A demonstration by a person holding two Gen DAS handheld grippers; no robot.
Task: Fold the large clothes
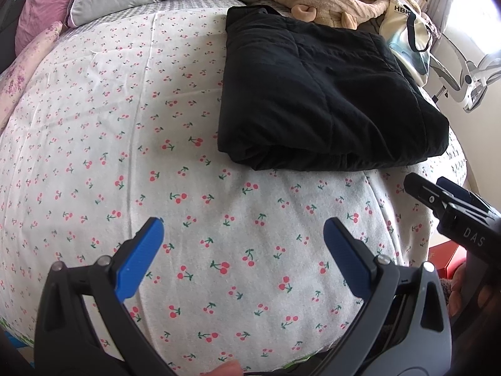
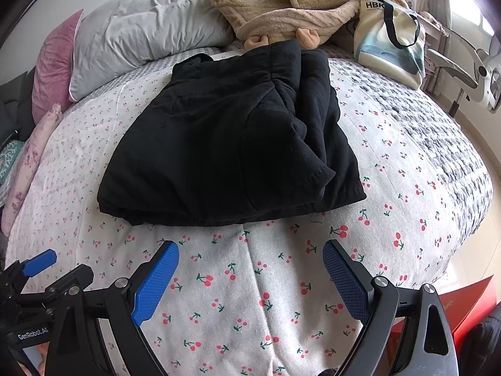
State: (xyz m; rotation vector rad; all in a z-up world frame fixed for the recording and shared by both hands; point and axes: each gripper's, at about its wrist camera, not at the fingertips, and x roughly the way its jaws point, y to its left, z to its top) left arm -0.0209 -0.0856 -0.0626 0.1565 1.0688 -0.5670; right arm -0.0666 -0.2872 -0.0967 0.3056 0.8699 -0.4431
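The tote bag [image 2: 391, 36] at the far right corner of the bed carries black letters reading "HBK", with the rest of the word hidden by its black strap; in the left wrist view the same bag [image 1: 407, 28] shows the same three letters. The body of the left gripper [image 2: 39, 263], seen from the right wrist view, is marked "GenRobot.AI", and the right gripper [image 1: 438, 194], seen from the left side, bears "DAS" on its dark housing. The black garment [image 2: 231, 144] lies folded into a thick rectangle on the cherry-print bedspread [image 2: 256, 282], toward the far half of the bed, its near edge just beyond the right gripper [image 2: 250, 279], whose blue pads [image 2: 156, 282] stand wide apart over bare sheet, holding nothing. The left gripper [image 1: 244, 260] is likewise spread wide above the sheet, empty, with the garment [image 1: 319, 94] ahead and to its right. Behind the garment sits a heap of beige fleece blanket [image 2: 288, 3], touching or nearly touching its far edge, and to the left a grey-white pillow [image 2: 141, 31] with a pink cushion [image 2: 53, 62] beside it. A white office chair [image 2: 469, 72] stands off the bed's right side, and a red box [image 2: 469, 307] sits low by the near right corner.
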